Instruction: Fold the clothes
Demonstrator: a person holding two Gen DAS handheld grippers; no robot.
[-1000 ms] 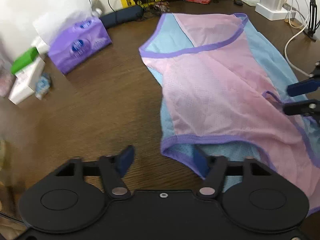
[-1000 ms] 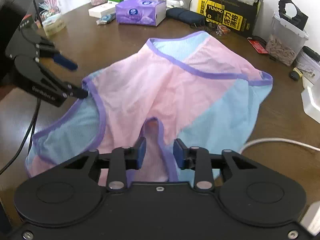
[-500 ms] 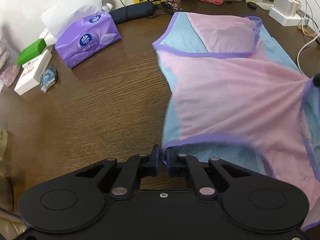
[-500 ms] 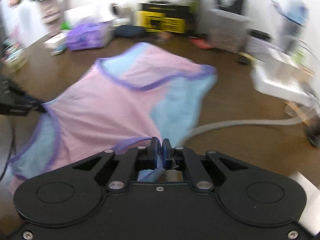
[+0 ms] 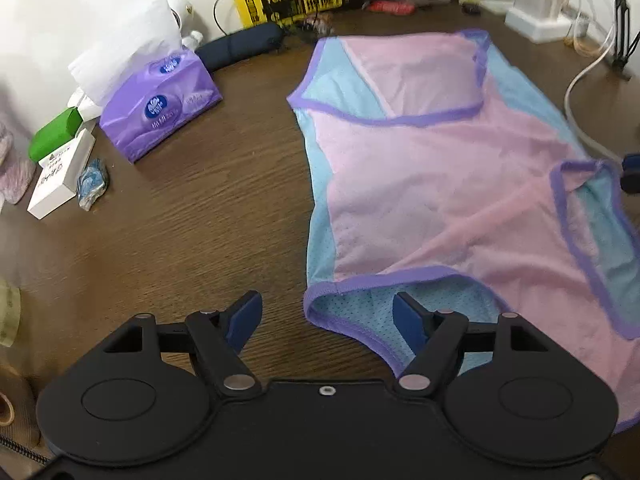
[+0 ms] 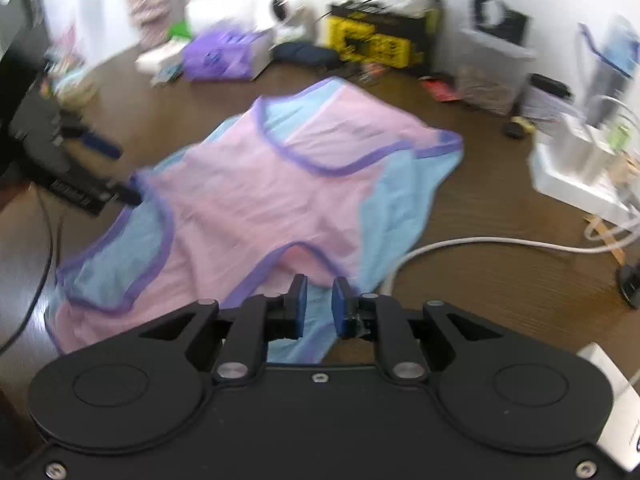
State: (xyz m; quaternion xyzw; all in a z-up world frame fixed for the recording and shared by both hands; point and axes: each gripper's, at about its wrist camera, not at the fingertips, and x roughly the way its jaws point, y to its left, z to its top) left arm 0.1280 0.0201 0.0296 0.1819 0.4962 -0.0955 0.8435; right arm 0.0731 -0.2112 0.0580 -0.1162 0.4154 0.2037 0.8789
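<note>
hovering wide open and holding nothing, left gripper [image 5: 326,322] is straddling the near purple-trimmed corner of the pink and blue garment [image 5: 432,184], likely for a fold; right gripper [image 6: 320,306], slightly parted, empty, is waiting at the opposite edge; garment is lying flat on the wooden table [image 5: 192,216]; tissue pack [image 5: 160,108] is sitting beyond.

The left gripper [image 5: 327,316] is hovering low with its blue-padded fingers [image 5: 245,317] spread wide apart, holding nothing. The right gripper [image 6: 320,305] is sitting level, its fingers [image 6: 299,304] parted by a narrow gap and also gripping nothing. In the right wrist view, the left gripper is showing at the far left, jaws apart.
</note>
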